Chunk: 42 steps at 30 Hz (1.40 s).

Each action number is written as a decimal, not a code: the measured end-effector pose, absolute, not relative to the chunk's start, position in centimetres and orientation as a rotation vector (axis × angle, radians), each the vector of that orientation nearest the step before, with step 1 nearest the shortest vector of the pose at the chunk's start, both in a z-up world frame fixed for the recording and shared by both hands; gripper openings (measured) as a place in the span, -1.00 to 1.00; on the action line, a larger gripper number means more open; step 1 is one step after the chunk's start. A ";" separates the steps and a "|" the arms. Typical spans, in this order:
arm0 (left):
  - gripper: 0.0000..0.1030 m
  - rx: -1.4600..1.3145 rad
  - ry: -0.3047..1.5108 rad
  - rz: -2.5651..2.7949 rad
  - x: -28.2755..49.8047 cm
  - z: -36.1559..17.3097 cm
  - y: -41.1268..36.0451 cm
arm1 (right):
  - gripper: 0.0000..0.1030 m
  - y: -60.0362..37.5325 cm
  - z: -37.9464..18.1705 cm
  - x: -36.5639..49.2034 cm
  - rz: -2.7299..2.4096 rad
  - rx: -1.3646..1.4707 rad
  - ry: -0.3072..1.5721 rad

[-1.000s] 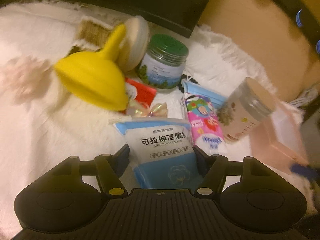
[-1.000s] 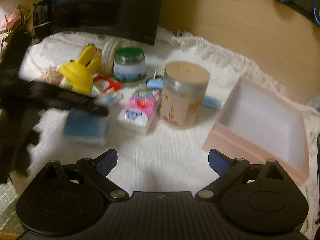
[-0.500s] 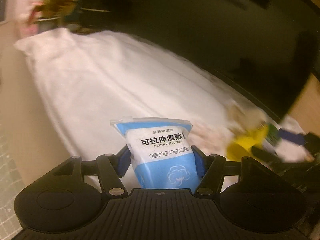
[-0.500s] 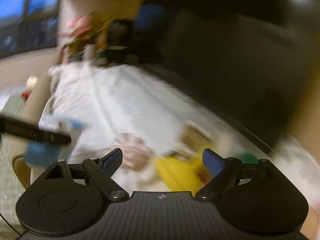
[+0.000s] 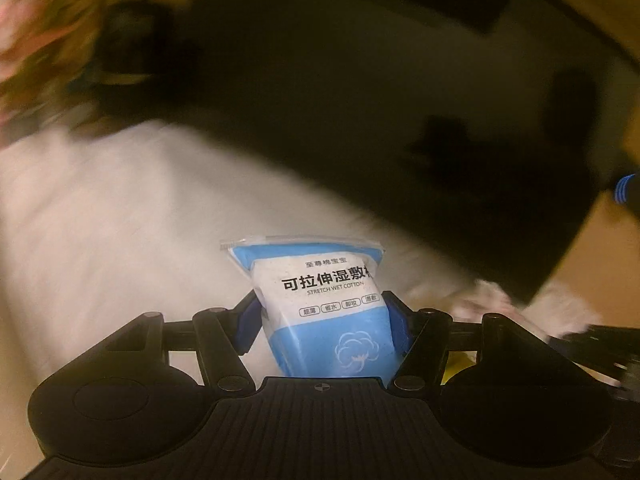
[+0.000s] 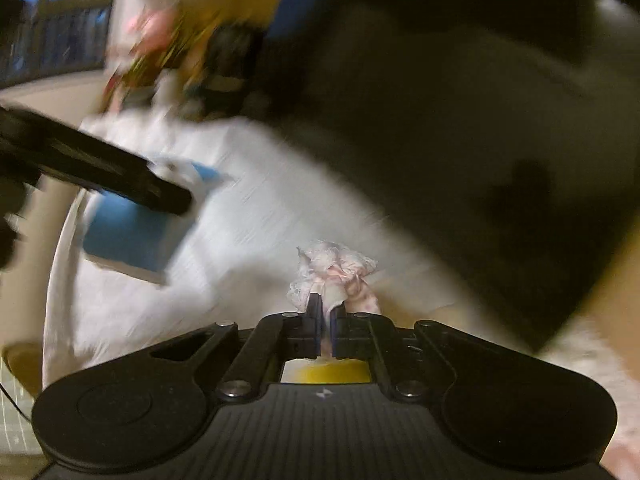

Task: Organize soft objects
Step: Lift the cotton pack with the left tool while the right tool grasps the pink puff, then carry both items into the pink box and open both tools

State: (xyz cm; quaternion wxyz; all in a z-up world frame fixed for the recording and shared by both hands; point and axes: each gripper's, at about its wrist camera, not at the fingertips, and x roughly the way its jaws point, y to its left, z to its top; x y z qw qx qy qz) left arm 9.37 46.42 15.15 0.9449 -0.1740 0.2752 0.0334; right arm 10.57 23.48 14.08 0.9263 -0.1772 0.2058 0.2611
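Note:
A blue and white pack of stretch wet cotton [image 5: 320,280] stands upright between the blue pads of my left gripper [image 5: 322,309], which is shut on its lower half and holds it above the white cloth [image 5: 120,208]. In the right wrist view the same pack [image 6: 132,236] shows blurred at the left under a black finger [image 6: 120,178]. My right gripper [image 6: 326,309] has its jaws closing to a narrow slit, pads pressing on a bunched pink lace cloth [image 6: 340,268] that sticks out beyond the fingertips.
A large dark screen [image 5: 400,120] fills the back of both views. Blurred pink flowers [image 5: 36,40] stand at the far left. Something yellow [image 6: 324,372] shows under the right gripper's jaws. The white cloth [image 6: 248,232] covers the table.
The right gripper's jaws went from wide open to nearly together, with the pink lace cloth now between them. Both views swung left, away from the jars and the pink box. The left gripper kept the pack.

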 end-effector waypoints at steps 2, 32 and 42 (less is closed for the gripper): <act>0.31 -0.331 0.517 -0.014 11.2 17.5 43.6 | -0.92 19.5 16.9 10.1 0.475 -0.332 0.388; 0.33 -0.323 0.799 -0.848 22.3 16.0 0.2 | -0.83 -14.8 10.5 7.7 -0.053 0.025 0.587; 0.31 0.004 1.051 -0.708 21.7 3.6 -7.6 | -0.16 -14.7 6.1 3.1 -0.086 0.007 0.660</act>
